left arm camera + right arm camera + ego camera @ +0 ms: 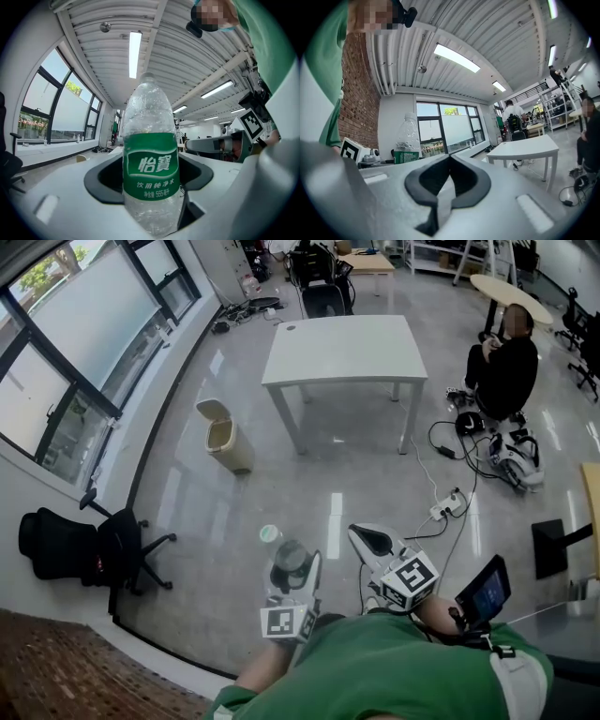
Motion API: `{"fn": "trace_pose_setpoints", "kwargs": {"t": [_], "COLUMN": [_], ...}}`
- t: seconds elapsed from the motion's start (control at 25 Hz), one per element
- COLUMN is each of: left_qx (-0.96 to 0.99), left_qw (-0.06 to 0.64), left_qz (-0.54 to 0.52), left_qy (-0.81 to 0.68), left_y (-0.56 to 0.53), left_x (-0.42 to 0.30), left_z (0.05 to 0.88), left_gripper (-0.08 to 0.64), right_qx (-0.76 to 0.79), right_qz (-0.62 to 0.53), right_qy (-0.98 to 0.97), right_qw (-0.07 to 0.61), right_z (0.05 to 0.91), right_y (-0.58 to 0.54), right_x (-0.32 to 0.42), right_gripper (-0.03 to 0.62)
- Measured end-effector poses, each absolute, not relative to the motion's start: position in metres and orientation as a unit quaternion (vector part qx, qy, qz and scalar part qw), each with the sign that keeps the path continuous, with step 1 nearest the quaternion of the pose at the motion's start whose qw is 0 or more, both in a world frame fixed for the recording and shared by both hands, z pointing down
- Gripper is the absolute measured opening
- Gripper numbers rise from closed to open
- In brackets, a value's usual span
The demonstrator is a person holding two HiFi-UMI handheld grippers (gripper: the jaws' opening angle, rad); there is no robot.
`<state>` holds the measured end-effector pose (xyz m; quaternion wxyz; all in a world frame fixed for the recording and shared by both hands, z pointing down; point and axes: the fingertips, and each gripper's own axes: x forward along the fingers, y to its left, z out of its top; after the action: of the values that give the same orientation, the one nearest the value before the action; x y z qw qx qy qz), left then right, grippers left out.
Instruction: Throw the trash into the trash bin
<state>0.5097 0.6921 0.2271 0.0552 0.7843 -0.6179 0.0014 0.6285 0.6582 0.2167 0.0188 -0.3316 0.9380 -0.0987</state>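
Left claw (pixel 292 579) clamps bottle (pixel 150 159); right claw (pixel 449 161) closed, empty. Floor (pixel 281 493) open ahead, up to trash bin (pixel 223 435).

Floor (pixel 281 493): glossy grey, streaked with light. White table (pixel 342 348) stands mid-room on four legs, top almost bare. Beige trash bin (pixel 223 437), lid raised, on floor near table's front-left leg, not touching. Black office chair (pixel 98 547) by window wall. White power strip (pixel 444 510) with black cables right of table. Person (pixel 506 367) sits on floor beyond cables.

Green shirt (pixel 375 676) — white left gripper (pixel 292 570).
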Motion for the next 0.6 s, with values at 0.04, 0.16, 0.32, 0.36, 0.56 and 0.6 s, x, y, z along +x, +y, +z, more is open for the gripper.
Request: {"fn": "trace_pose_setpoints", "kwargs": {"t": [0.04, 0.16, 0.32, 0.36, 0.56, 0.6], "left_qx": [0.779, 0.771, 0.753, 0.751, 0.748, 0.748], "left_qw": [0.055, 0.047, 0.047, 0.047, 0.046, 0.045], "left_qz": [0.003, -0.014, -0.012, -0.011, -0.022, -0.024], "left_qy": [-0.624, -0.635, -0.656, -0.658, -0.662, -0.661], "left_y": [0.693, 0.695, 0.699, 0.698, 0.692, 0.690], "left_x": [0.509, 0.508, 0.493, 0.489, 0.462, 0.454], "left_z": [0.227, 0.228, 0.229, 0.230, 0.225, 0.223], "left_gripper": [0.328, 0.328, 0.328, 0.328, 0.328, 0.328], "right_qx": [-0.327, -0.310, -0.288, -0.284, -0.279, -0.279], "right_qz": [-0.100, -0.102, -0.104, -0.104, -0.093, -0.093], "right_qy": [0.940, 0.945, 0.952, 0.953, 0.956, 0.956], "right_qw": [0.020, 0.017, 0.010, 0.008, -0.002, -0.002], "right_z": [0.218, 0.223, 0.223, 0.223, 0.213, 0.210], "right_y": [0.658, 0.655, 0.654, 0.654, 0.645, 0.642], "right_x": [0.628, 0.626, 0.611, 0.606, 0.575, 0.566], "right_gripper": [0.003, 0.003, 0.003, 0.003, 0.003, 0.003]}}
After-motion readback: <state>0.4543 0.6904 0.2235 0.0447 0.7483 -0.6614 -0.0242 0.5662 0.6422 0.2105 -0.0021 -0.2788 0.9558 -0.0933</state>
